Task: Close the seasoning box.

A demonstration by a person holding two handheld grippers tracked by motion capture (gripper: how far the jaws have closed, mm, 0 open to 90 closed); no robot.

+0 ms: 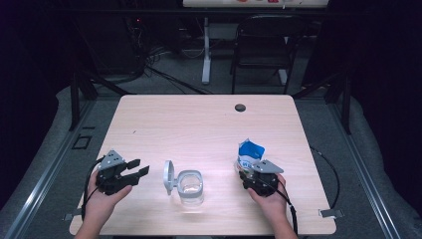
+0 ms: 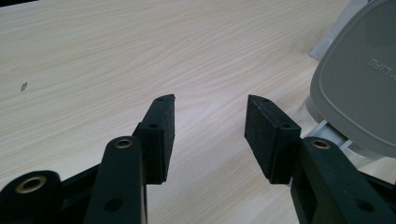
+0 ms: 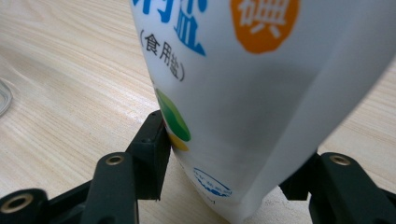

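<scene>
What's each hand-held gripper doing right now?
Left hand-held gripper: open, nothing between its jaws.
Right hand-held gripper: jaws around the salt bag, pads touching its sides.

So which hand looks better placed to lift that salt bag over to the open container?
The right. Its gripper already has its jaws around the salt bag, touching its sides. The left gripper stands open over bare table, beside the container with its lid flipped up.
</scene>
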